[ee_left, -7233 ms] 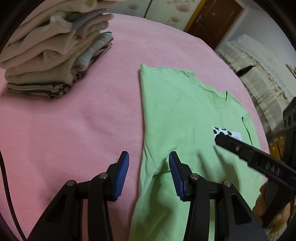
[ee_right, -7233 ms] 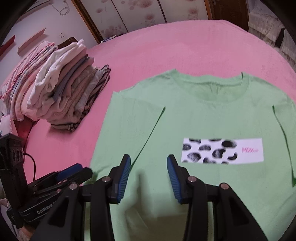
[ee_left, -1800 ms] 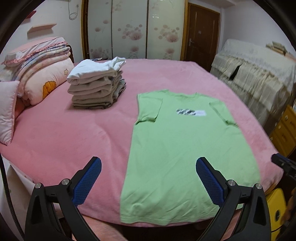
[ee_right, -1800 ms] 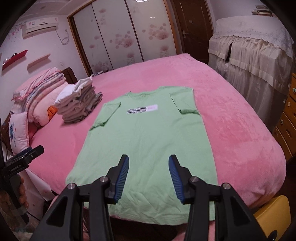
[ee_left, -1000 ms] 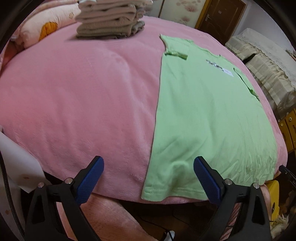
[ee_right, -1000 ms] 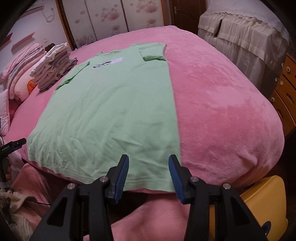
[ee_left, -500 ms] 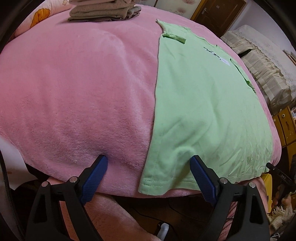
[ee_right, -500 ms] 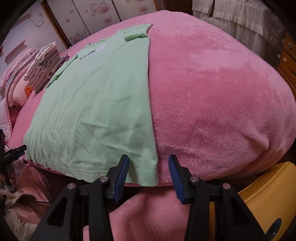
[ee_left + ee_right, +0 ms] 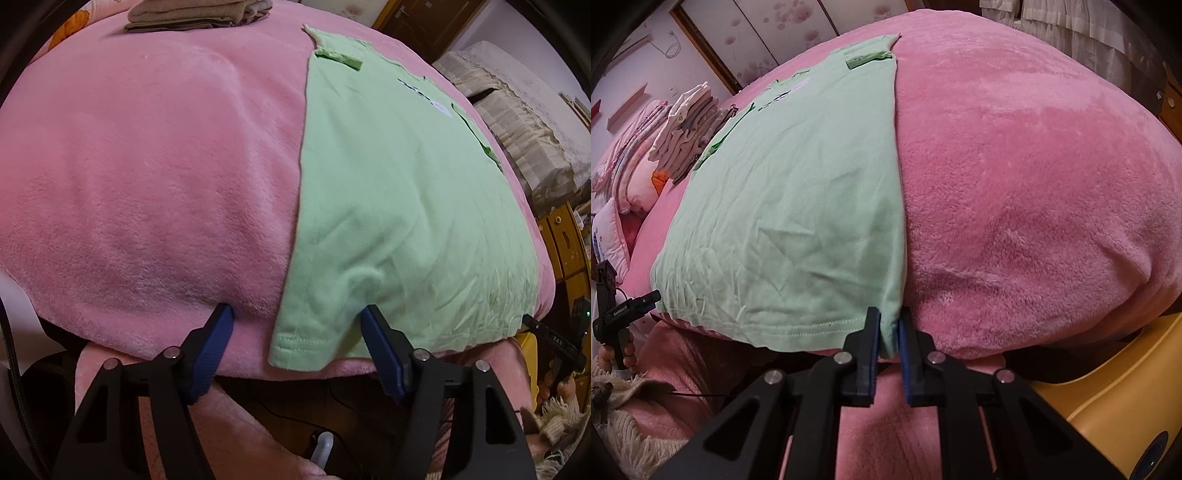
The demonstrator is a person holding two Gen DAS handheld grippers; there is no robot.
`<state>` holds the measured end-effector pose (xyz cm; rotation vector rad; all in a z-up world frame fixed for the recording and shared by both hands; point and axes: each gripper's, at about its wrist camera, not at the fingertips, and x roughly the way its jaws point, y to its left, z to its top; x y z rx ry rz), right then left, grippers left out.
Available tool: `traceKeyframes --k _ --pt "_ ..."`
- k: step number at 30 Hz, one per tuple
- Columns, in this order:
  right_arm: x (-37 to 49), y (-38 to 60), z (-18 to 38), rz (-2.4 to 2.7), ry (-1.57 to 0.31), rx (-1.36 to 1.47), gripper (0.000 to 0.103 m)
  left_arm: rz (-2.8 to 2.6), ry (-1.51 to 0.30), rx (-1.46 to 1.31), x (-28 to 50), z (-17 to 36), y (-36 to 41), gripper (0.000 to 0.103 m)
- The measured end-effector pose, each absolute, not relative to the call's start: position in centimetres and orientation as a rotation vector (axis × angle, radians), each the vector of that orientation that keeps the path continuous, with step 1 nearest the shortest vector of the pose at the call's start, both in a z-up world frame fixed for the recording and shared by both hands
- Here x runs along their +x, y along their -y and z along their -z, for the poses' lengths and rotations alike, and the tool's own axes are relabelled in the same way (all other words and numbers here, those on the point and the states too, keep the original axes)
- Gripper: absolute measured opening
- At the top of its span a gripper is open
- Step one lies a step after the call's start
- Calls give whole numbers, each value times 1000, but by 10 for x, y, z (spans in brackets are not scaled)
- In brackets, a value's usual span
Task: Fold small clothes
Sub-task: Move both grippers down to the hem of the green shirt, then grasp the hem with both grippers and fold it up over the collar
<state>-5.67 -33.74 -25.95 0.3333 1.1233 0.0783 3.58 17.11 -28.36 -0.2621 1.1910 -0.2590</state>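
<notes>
A light green T-shirt (image 9: pixel 399 177) lies flat on a bed covered with a pink fleece blanket (image 9: pixel 147 166). Both sleeves are folded inward onto the body, and the printed white patch on the chest is at the far end. The hem hangs a little over the near edge of the bed.

The left claw (image 9: pixel 297 317) stands at the left corner of the hem. Its jaws are closing, and the corner of the shirt is between them, but the blue pads (image 9: pixel 376 336) do not yet press the cloth together; one pad is on the blanket, the other pushes a small ridge into the fabric.

The right claw (image 9: pixel 887 330) is at the other hem corner. Its jaws are closing too, nearly together, and they pinch the corner of the T-shirt between the pads.

A stack of folded clothes (image 9: pixel 690 133) sits on the blanket near the far left, beside pillows (image 9: pixel 631 177). In the right wrist view, a hand (image 9: pixel 618 350) holding the left claw's handle is visible at the left edge. A yellow object (image 9: pixel 1108 391) stands below the bed at the right.
</notes>
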Motion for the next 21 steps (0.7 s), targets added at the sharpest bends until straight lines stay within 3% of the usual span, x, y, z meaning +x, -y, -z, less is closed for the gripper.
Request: traceKeyframes --k 6,7,8,11,21 --pt "-59 336 260 -78 -1120 331 6 255 -1204 -272 32 287 -172 58" --pt "-59 335 260 -75 -1119 328 5 249 -1208 -261 30 287 -174 47" --pt "-58 335 259 -72 -1119 323 5 255 -1215 -255 30 287 -172 27" --pt "-59 331 256 -69 -1114 304 4 254 -1225 -218 27 285 -168 10" --pt "-68 330 213 -149 -1039 350 3 364 -1190 -219 21 244 -150 6"
